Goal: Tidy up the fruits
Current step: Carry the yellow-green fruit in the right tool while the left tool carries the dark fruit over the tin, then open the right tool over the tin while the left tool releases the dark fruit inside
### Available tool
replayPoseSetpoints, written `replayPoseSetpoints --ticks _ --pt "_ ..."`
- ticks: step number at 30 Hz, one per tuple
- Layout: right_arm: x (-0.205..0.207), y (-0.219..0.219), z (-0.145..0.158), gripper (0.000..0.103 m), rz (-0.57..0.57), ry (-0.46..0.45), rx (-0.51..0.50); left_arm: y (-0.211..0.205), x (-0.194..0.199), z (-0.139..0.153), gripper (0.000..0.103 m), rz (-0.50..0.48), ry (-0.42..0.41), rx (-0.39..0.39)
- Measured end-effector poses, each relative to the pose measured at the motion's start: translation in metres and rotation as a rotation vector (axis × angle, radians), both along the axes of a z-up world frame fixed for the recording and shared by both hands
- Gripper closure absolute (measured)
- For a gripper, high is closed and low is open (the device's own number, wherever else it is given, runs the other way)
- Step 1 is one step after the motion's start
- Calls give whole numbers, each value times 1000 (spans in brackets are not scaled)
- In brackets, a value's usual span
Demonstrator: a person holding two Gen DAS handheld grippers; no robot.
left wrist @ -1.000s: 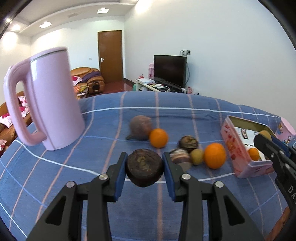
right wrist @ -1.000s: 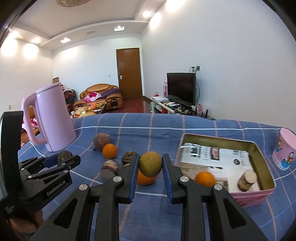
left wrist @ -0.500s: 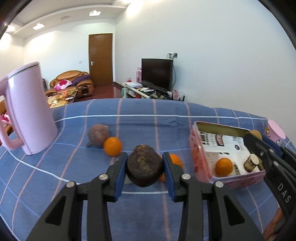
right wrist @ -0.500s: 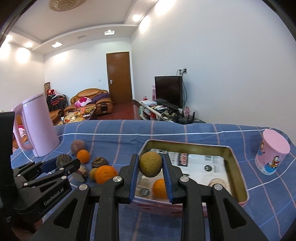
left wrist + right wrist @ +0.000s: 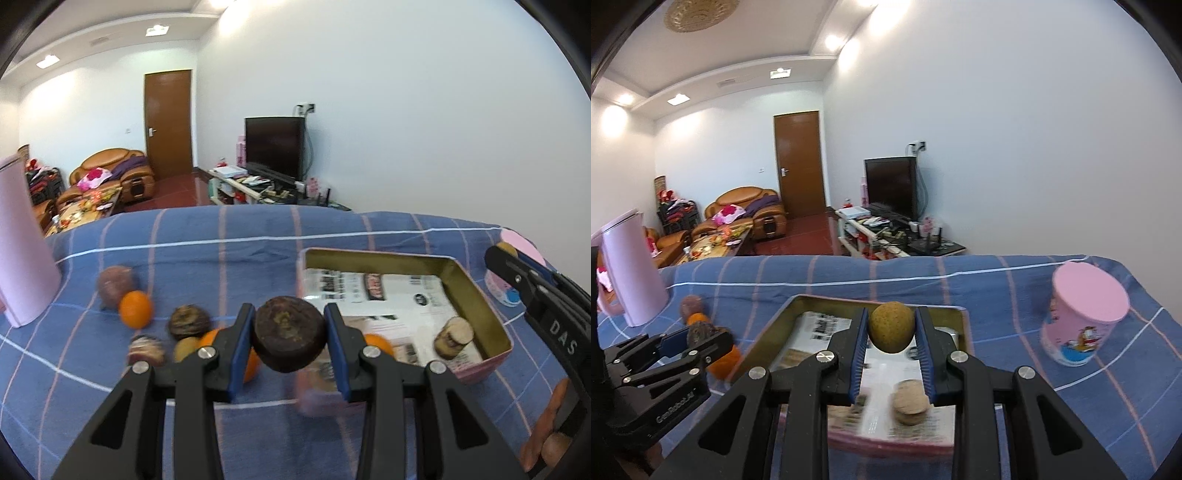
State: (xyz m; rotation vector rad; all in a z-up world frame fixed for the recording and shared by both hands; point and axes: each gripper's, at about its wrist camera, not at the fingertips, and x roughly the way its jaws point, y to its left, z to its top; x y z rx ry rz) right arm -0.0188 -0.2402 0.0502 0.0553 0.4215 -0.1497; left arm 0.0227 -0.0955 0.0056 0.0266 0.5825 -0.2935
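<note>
My left gripper (image 5: 289,341) is shut on a dark brown wrinkled fruit (image 5: 289,339), held above the cloth just left of the pink tin box (image 5: 476,291). My right gripper (image 5: 891,328) is shut on a yellow-green fruit (image 5: 891,326) and holds it over the same box (image 5: 783,314). Inside the box lie an orange (image 5: 378,343) and a small brown round piece (image 5: 910,401). Loose on the blue checked cloth (image 5: 221,266) left of the box lie an orange (image 5: 135,309), a reddish-brown fruit (image 5: 114,286) and several dark fruits (image 5: 189,322).
A tall pink kettle (image 5: 22,251) stands at the far left of the cloth. A pink cartoon cup (image 5: 1082,317) stands right of the box. The left gripper shows in the right wrist view (image 5: 665,354). The table's far edge drops to a living room.
Both grippers have moved right with their fruits. The right gripper went from beside the loose fruits to over the box. The left gripper came up to the box's left side.
</note>
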Motion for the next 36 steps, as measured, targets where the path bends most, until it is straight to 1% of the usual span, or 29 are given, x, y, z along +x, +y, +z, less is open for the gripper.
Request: replayPoseSetpoints --ticks 3,8,12,15,16,18,23,31,33,36 --pt "2 -18 -2 76 -28 12 7 -19 4 0 63 -29 9 2" --pt "14 -37 -10 76 -40 62 24 -55 15 -5 63 -72 31 27" --pt "24 -41 -16 75 -14 95 37 -77 20 -8 63 -89 45 37" --pt "35 -41 -24 75 16 134 52 -88 24 -12 64 -97 60 65" --pt "37 -41 -25 75 19 144 51 -90 26 -13 63 -87 63 84" --pt "41 -40 -29 75 24 163 40 -90 28 -17 63 -85 76 91" --pt "48 -39 -35 75 59 205 55 -88 33 -22 63 -77 122 80" --pt "54 -41 -41 75 107 244 103 -88 38 -23 63 -62 148 76" --pt "56 -42 -43 75 115 253 116 -87 41 -24 61 -61 157 73" --pt "55 -41 -43 75 110 254 113 -86 43 -25 56 -43 159 76"
